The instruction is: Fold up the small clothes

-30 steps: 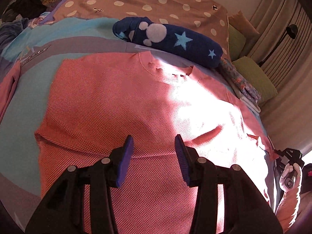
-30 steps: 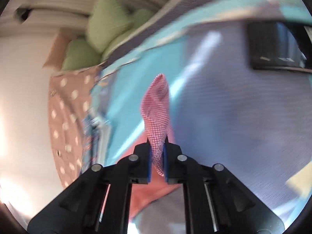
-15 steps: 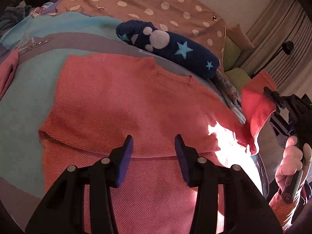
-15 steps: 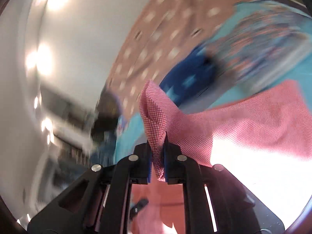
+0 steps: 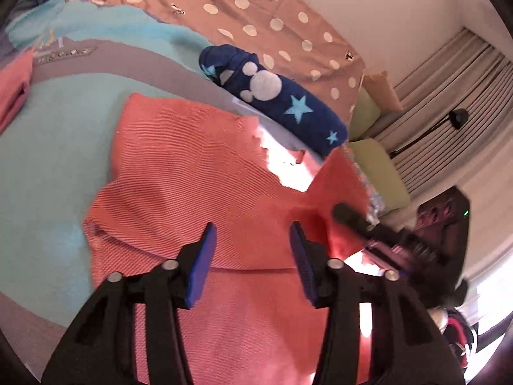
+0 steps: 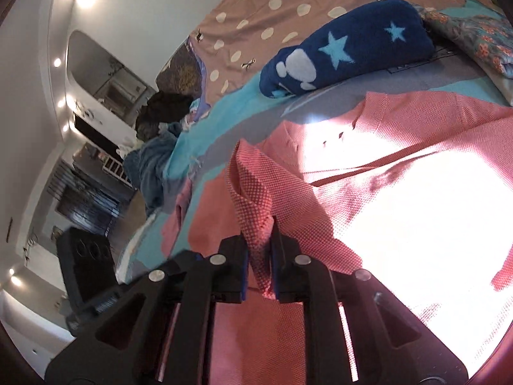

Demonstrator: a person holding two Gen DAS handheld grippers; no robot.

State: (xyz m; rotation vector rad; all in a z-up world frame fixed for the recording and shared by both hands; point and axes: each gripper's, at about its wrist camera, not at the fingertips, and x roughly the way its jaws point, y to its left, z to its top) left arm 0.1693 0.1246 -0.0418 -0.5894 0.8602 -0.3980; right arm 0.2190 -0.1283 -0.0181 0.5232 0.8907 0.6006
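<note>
A coral-pink knit shirt (image 5: 192, 166) lies front-up on the turquoise and grey bedspread (image 5: 57, 147). My left gripper (image 5: 251, 234) hovers over the shirt's lower middle, its jaws opening with nothing between the blue pads. My right gripper (image 6: 259, 240) has a fold of the shirt's sleeve (image 6: 253, 186) pinched between its pads, though its jaws are starting to open. The sleeve is lifted over the sunlit body of the shirt (image 6: 400, 147). In the left wrist view the right gripper (image 5: 349, 216) reaches in from the right with the folded-over sleeve (image 5: 340, 186).
A rolled navy blanket with stars (image 5: 275, 96) lies just beyond the collar, against a brown polka-dot cover (image 5: 256, 9). Green cushions (image 5: 378, 166) and a floral cloth (image 6: 474, 38) sit by the curtains. Another pink garment (image 5: 12, 86) and a heap of clothes (image 6: 157, 112) lie at the far side.
The right gripper has swung the sleeve from beyond the bed's edge in over the shirt's body. The left gripper's jaws have widened, and it has shifted and rolled a little.
</note>
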